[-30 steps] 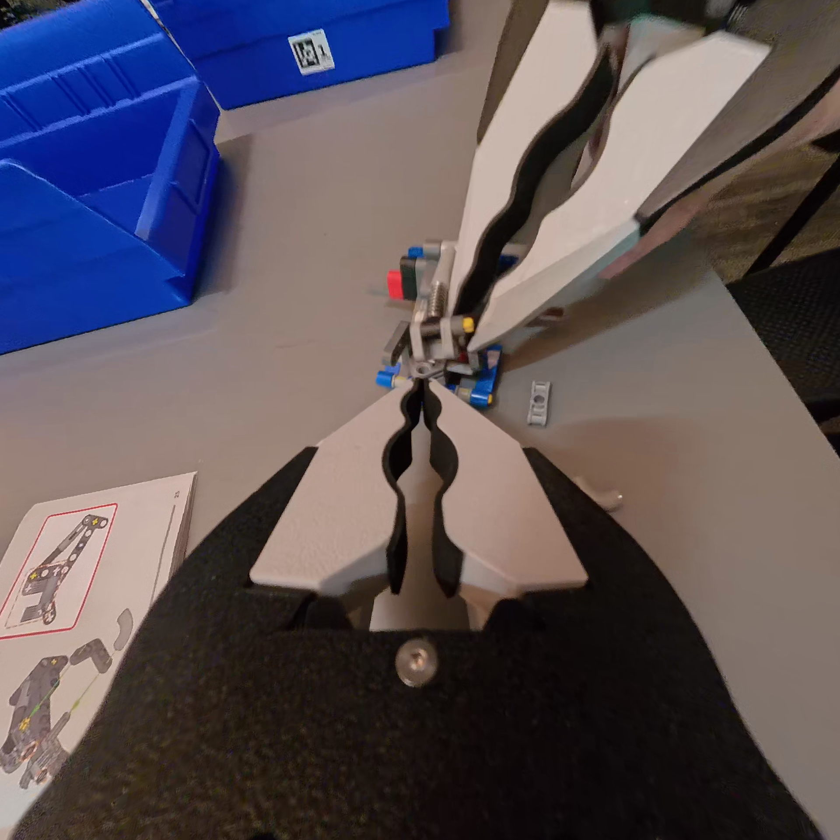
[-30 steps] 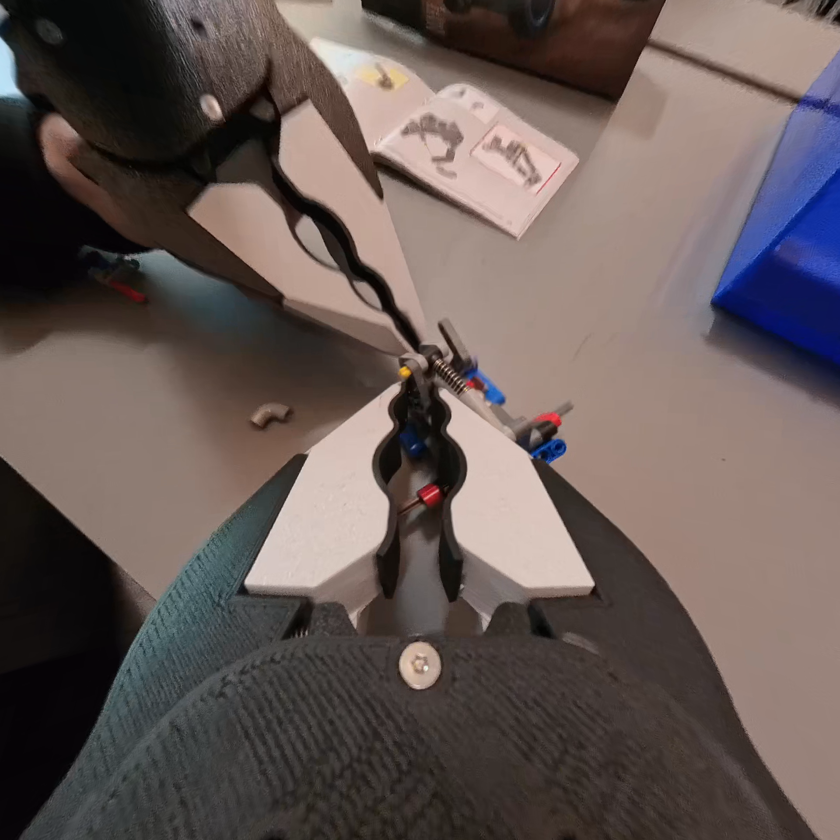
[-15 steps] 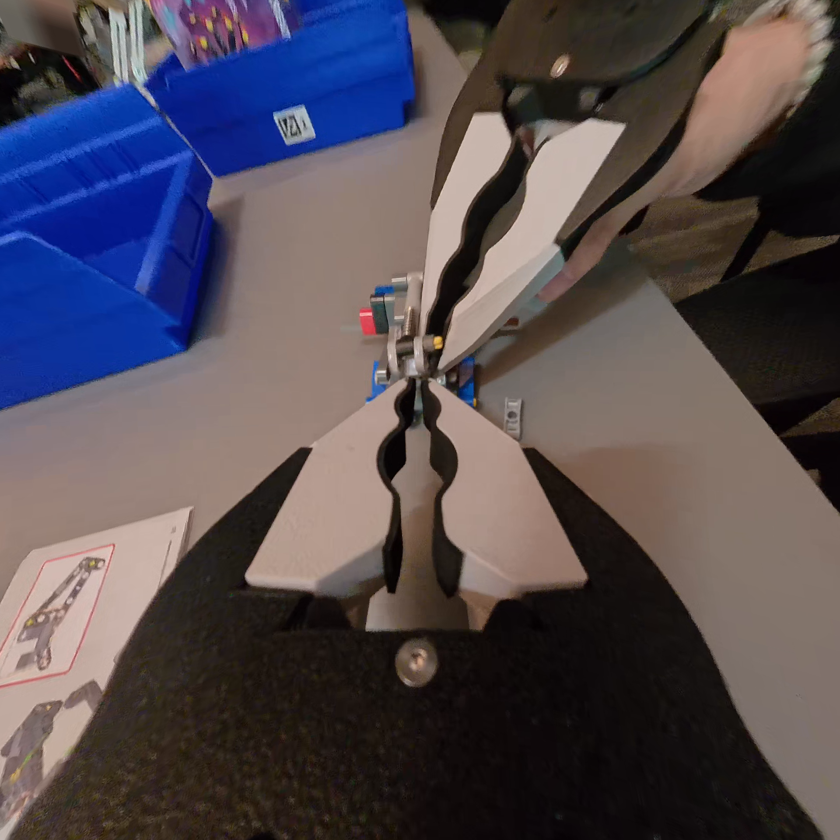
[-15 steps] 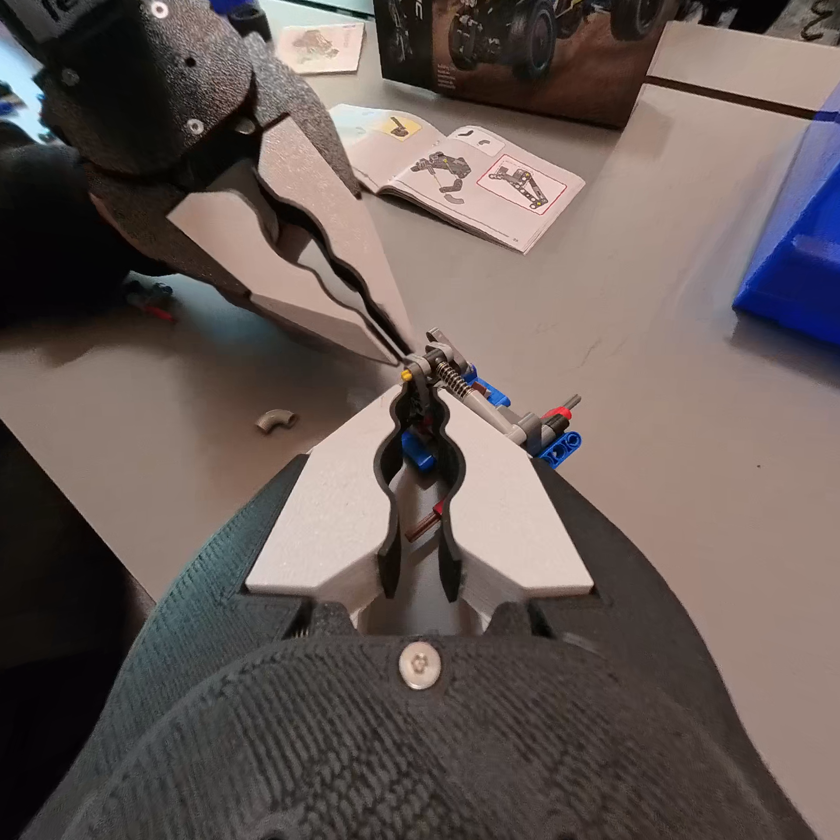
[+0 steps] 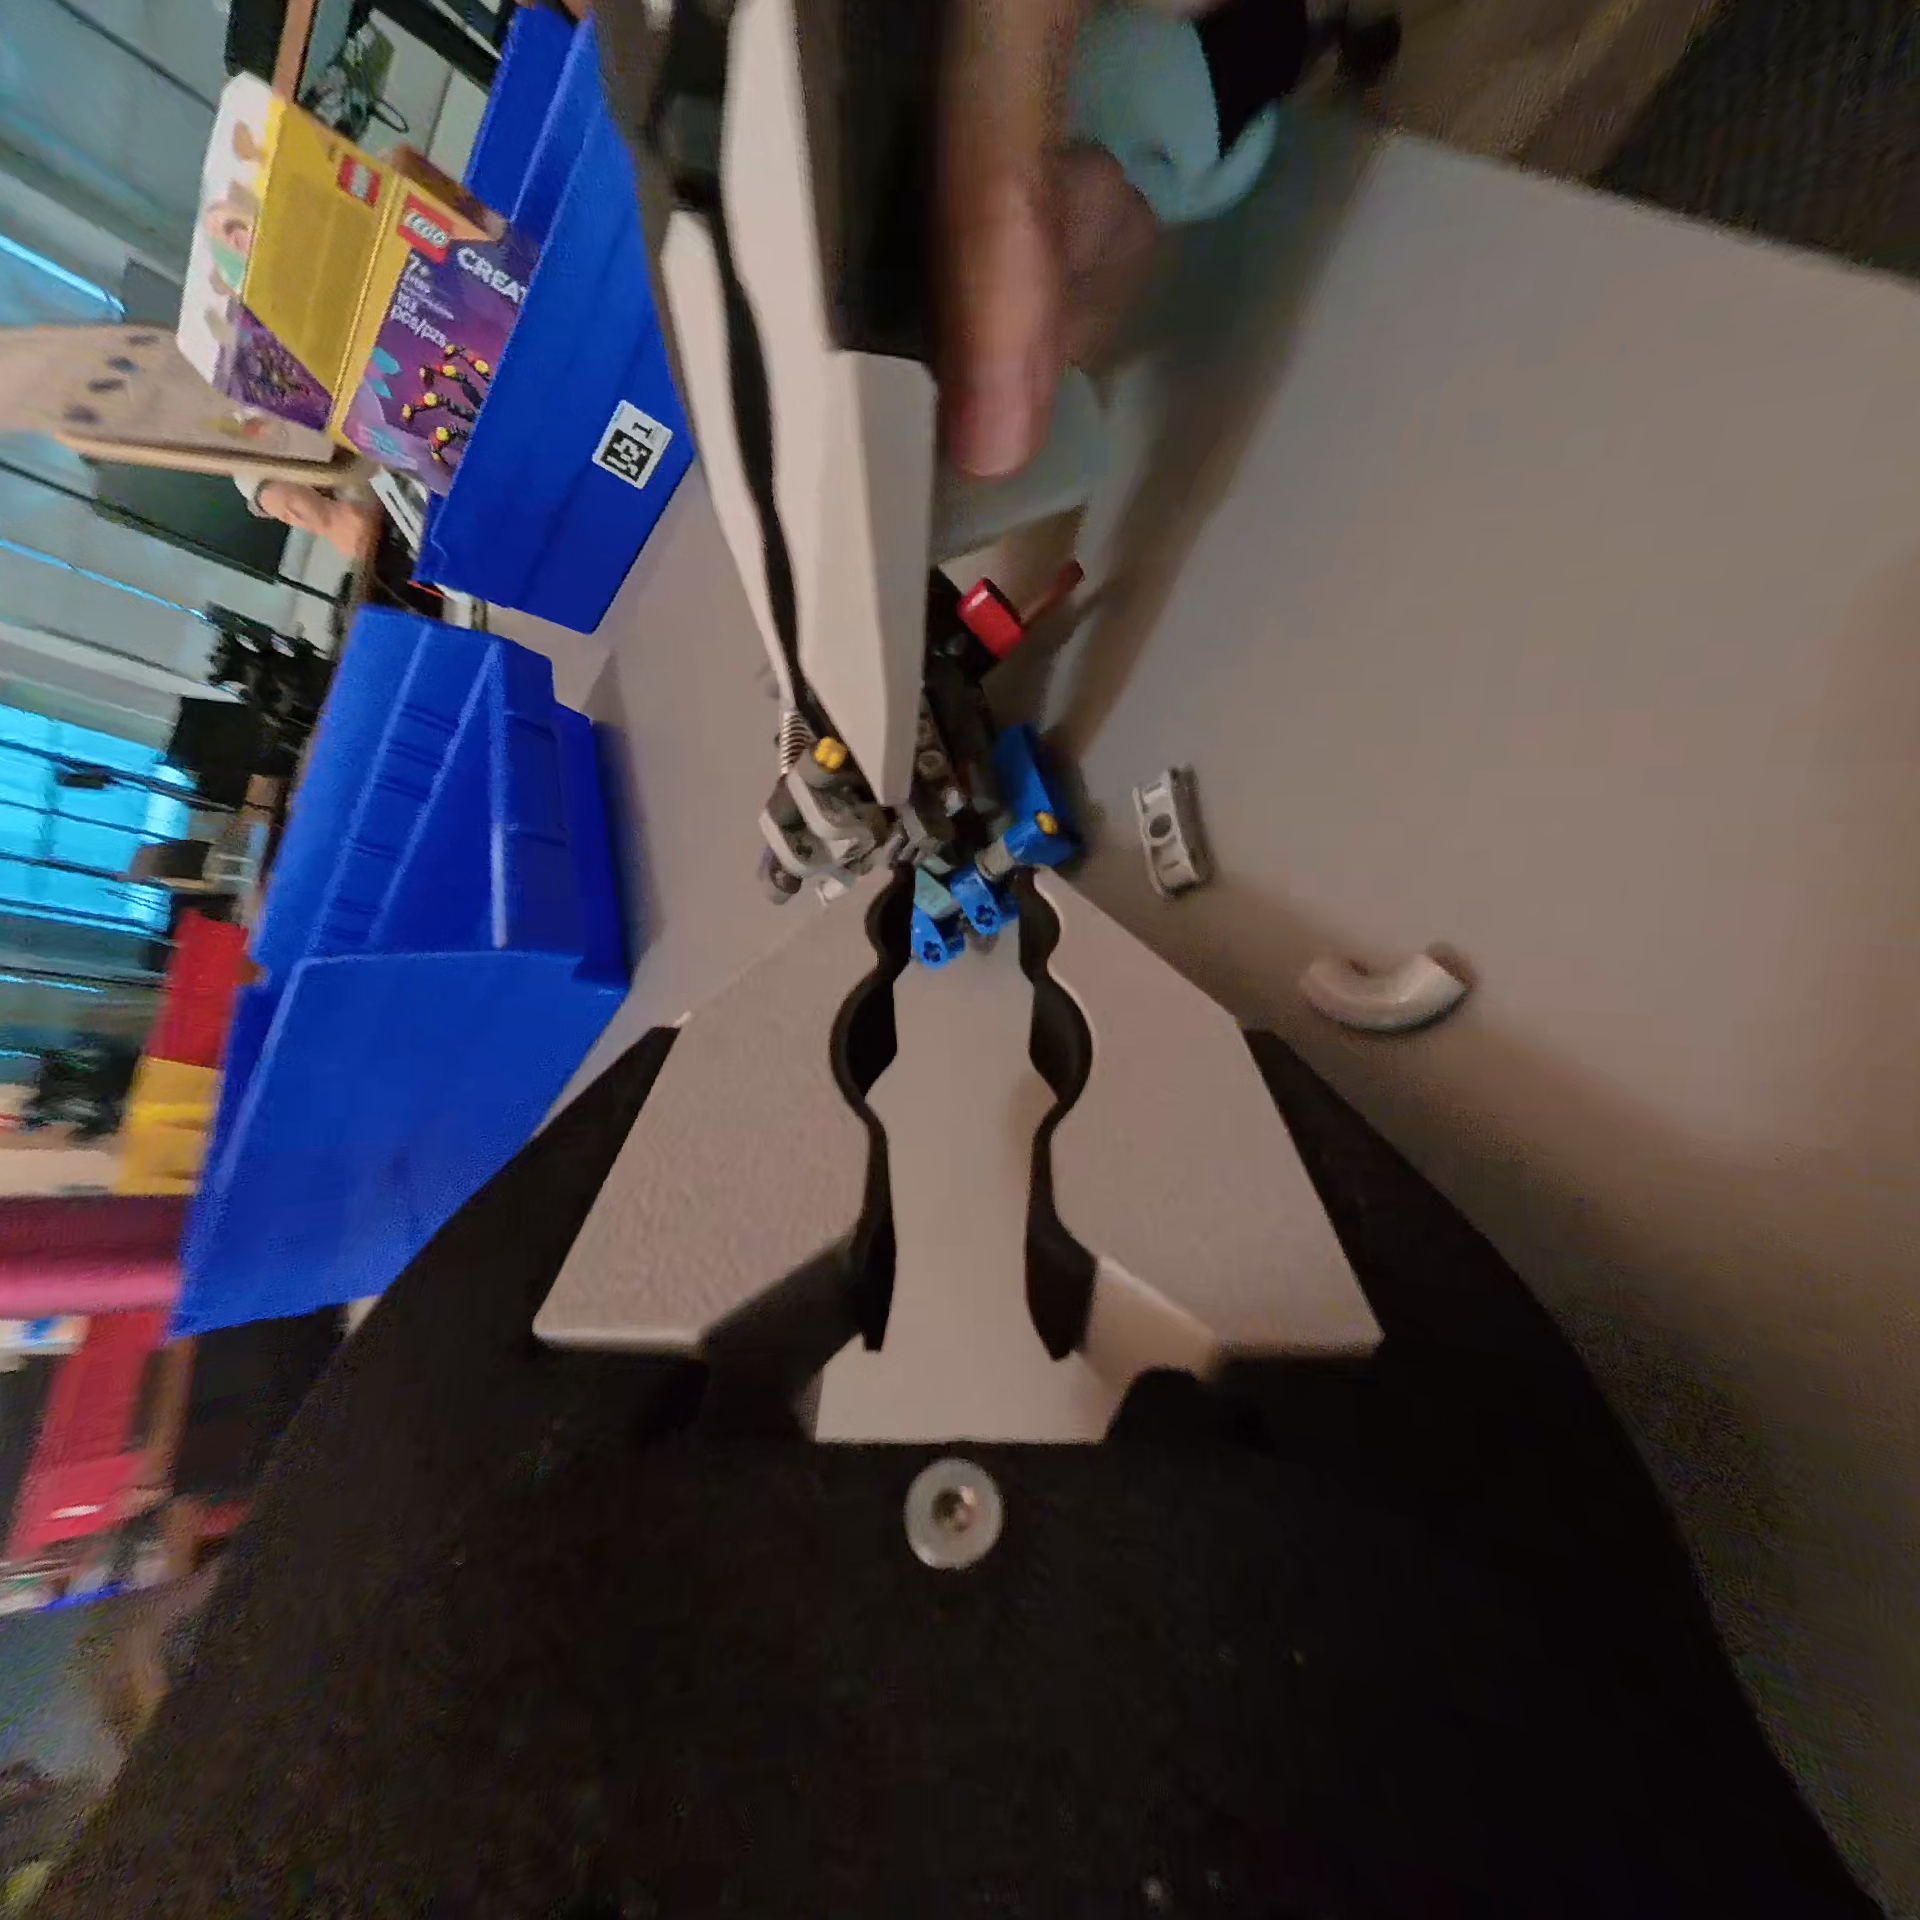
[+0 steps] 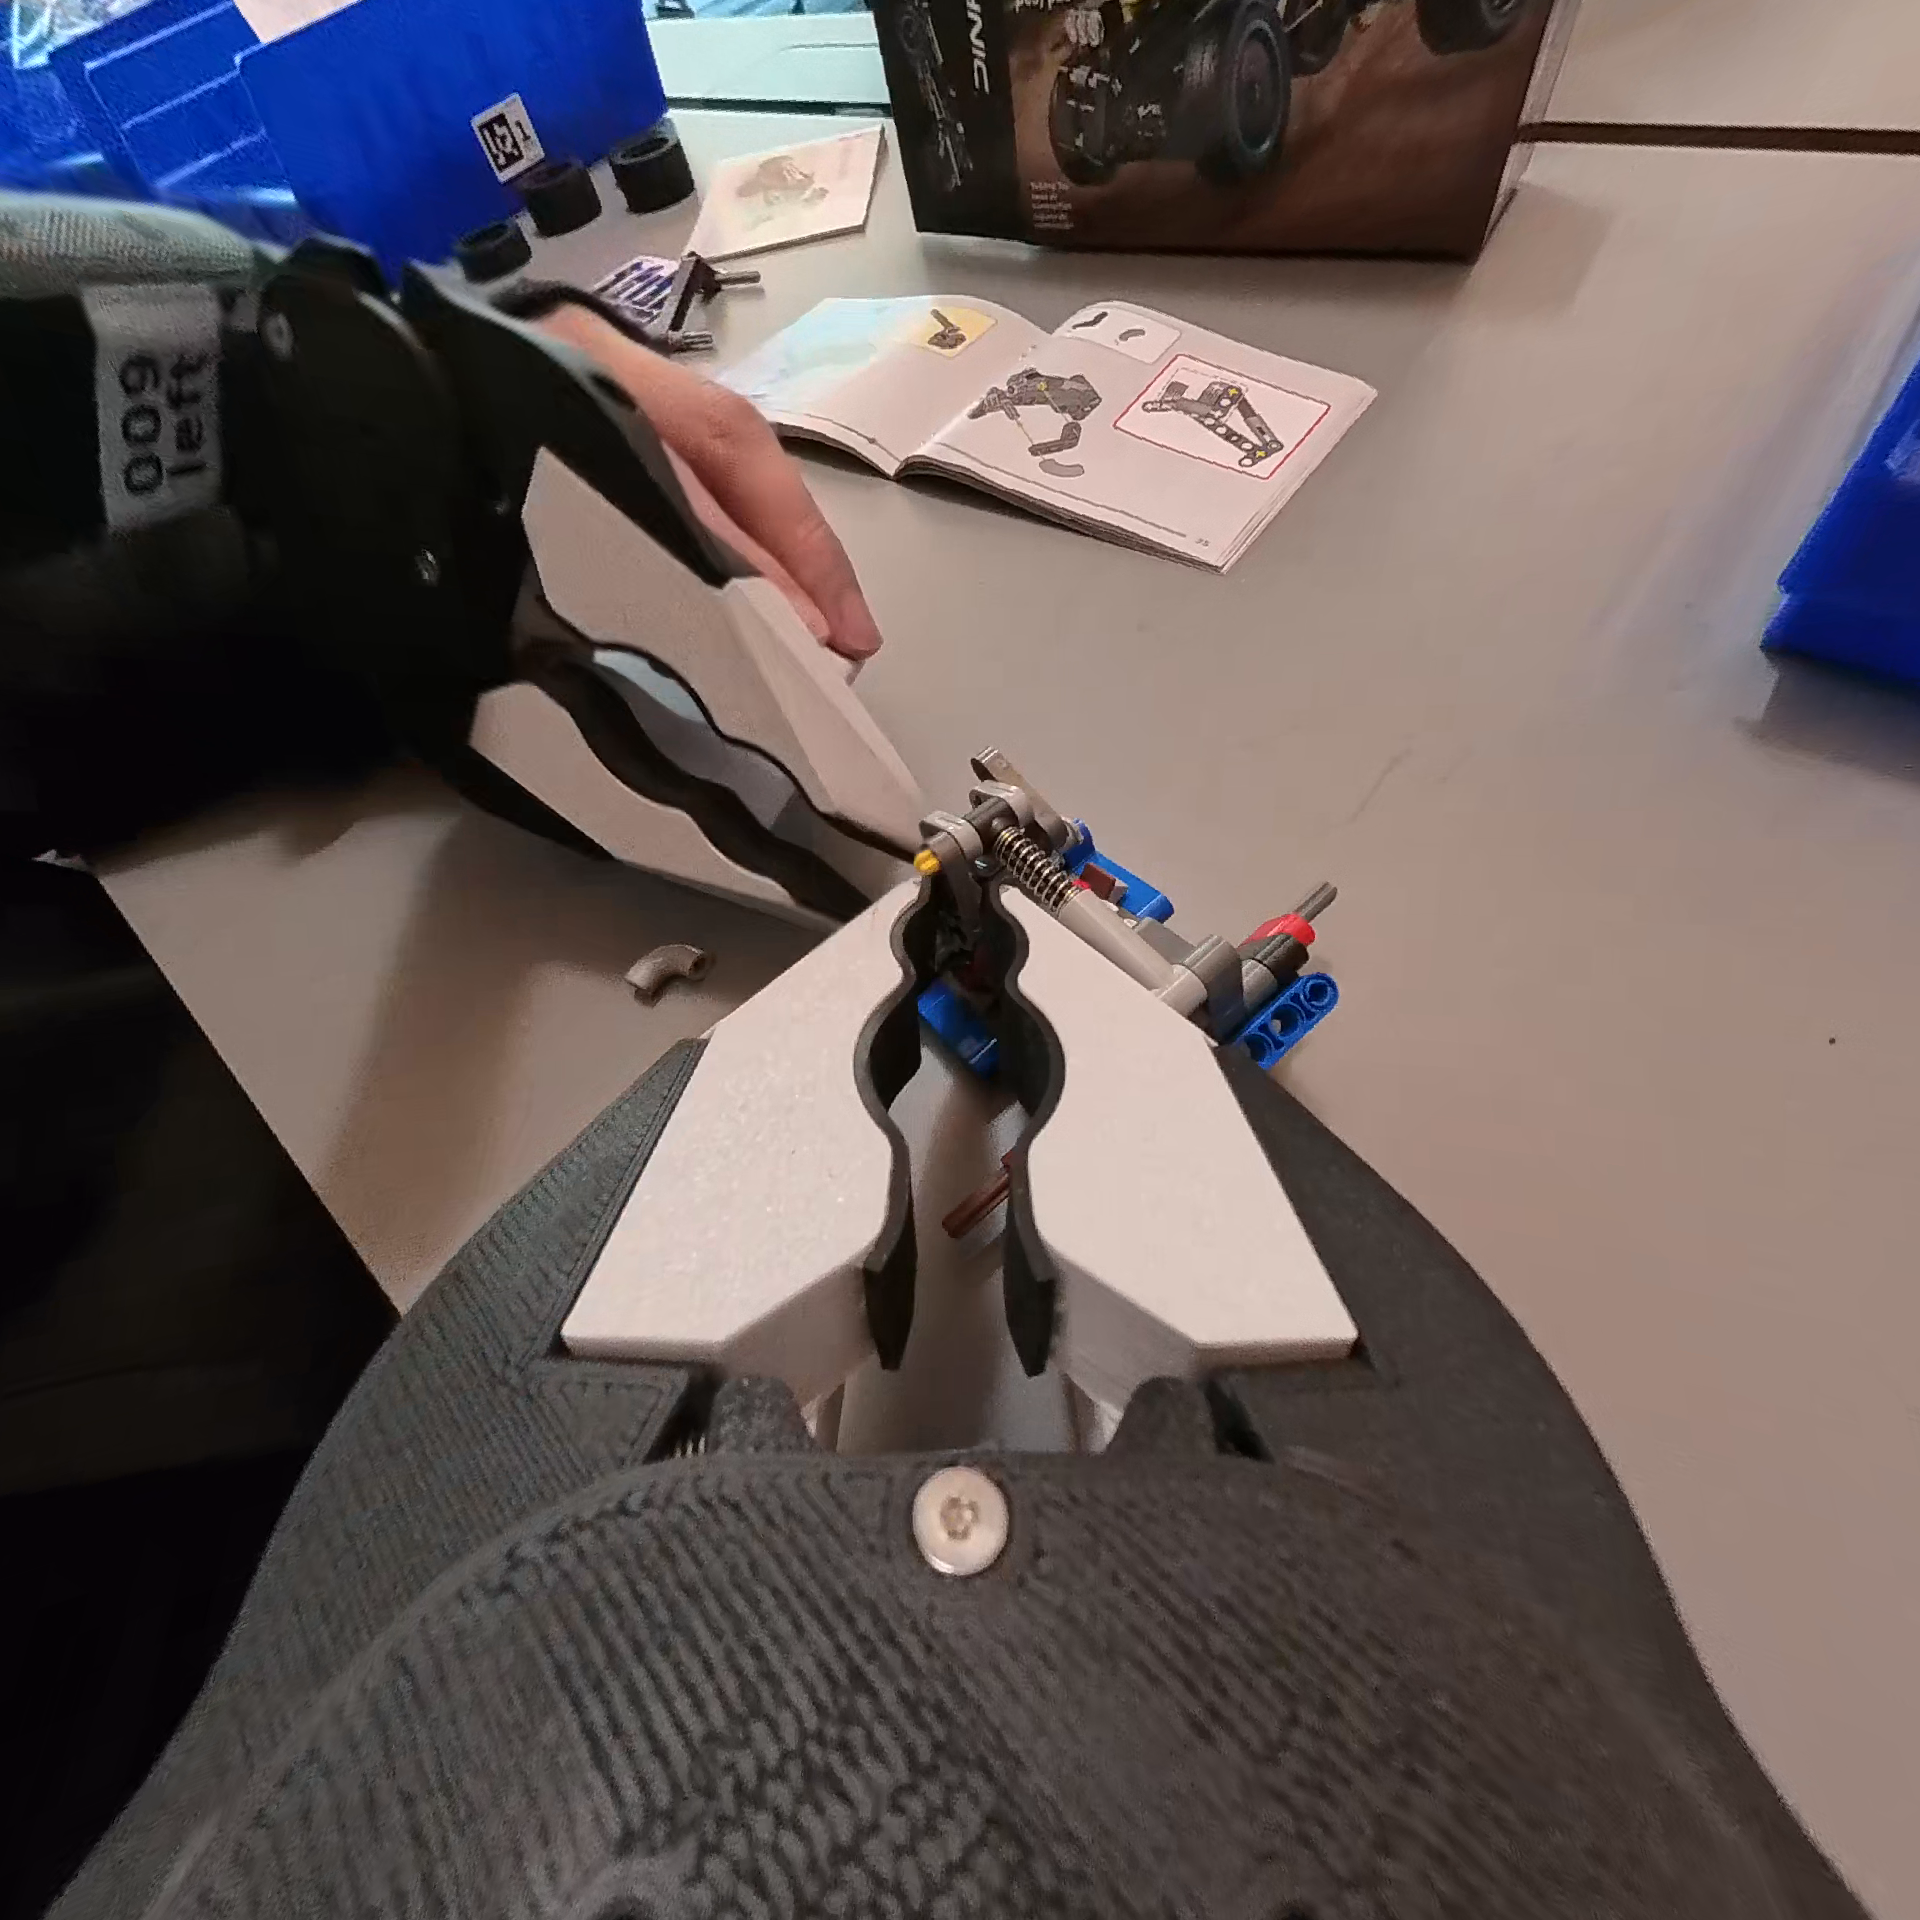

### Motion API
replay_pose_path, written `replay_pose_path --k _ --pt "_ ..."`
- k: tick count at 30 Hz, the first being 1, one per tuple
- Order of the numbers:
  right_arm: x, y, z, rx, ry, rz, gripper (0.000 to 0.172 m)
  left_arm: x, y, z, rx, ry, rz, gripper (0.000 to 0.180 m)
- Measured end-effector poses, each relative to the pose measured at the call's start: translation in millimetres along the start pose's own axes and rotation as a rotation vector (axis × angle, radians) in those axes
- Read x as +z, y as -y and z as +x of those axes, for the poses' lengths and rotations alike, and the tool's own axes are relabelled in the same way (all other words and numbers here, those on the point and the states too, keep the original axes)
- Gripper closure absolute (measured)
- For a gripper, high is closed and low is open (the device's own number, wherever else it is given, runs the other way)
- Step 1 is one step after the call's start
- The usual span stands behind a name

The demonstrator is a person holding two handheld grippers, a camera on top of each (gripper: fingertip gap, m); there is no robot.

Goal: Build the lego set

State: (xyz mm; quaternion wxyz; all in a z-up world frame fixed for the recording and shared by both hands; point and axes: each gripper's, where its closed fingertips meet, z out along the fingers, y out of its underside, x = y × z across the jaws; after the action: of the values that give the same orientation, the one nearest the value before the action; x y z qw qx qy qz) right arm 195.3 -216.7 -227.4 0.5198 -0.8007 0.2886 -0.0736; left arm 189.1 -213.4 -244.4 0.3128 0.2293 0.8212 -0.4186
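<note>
Your right tool (image 6: 961, 894) is clenched on the small brick assembly (image 6: 1081, 914), its black-lined tips pinching the dark grey upright part just under the yellow pin. That assembly, a grey shaft with a metal spring, blue beams and a red-tipped end, rests on the grey tabletop (image 6: 1507, 831) and reaches away to the right of your fingers. A short brown axle piece (image 6: 977, 1210) shows low in the gap between the two fingers.

Your left tool (image 5: 956, 904) stands released: its tips are spread, with blue parts of the assembly (image 5: 951, 925) lying between them, and I cannot tell whether either pad touches them. In the right wrist view that left tool (image 6: 883, 842) comes in from the left with its tips right at the yellow-pin end, and your hand (image 6: 748, 488) lies along its upper finger.

Just beside the assembly on the tabletop lie a small light grey flat piece (image 5: 1169, 831) and a curved grey elbow piece (image 6: 665, 968), each apart from both tools. Farther back an open instruction booklet (image 6: 1070, 426) lies flat, and behind it stands a dark toy box with a vehicle pictured on it (image 6: 1195, 114). Black tyres (image 6: 649, 171) sit near a blue bin (image 6: 416, 94) at the far left; another blue bin (image 6: 1860, 540) shows at the right edge. The left wrist view is tilted and shows blue bins (image 5: 436, 987) and a yellow and purple toy box (image 5: 353, 270).
</note>
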Motion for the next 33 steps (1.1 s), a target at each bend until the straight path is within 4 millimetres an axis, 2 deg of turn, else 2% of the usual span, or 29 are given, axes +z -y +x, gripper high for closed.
replay_pose_path --k 4,9,15,20,24,33 --pt "-1 0 0 0.013 0.011 0.001 0.167 3 -1 2 0.183 0.040 -0.048 0.163" --pt "-1 0 0 0.022 0.025 0.001 0.167 1 6 -3 0.229 0.096 -0.028 0.163" --pt "-2 0 1 0.040 0.042 0.001 0.166 4 5 -4 0.267 0.105 -0.032 0.161" --pt "-4 -1 0 0.069 0.088 -0.002 0.166 5 6 -3 0.367 0.118 -0.024 0.161" --pt "-6 -1 1 0.095 0.113 0.001 0.166 7 1 -3 0.317 0.100 -0.038 0.168" --pt "-7 -2 1 0.126 0.158 -0.004 0.166 4 6 -10 0.333 0.144 -0.006 0.157"
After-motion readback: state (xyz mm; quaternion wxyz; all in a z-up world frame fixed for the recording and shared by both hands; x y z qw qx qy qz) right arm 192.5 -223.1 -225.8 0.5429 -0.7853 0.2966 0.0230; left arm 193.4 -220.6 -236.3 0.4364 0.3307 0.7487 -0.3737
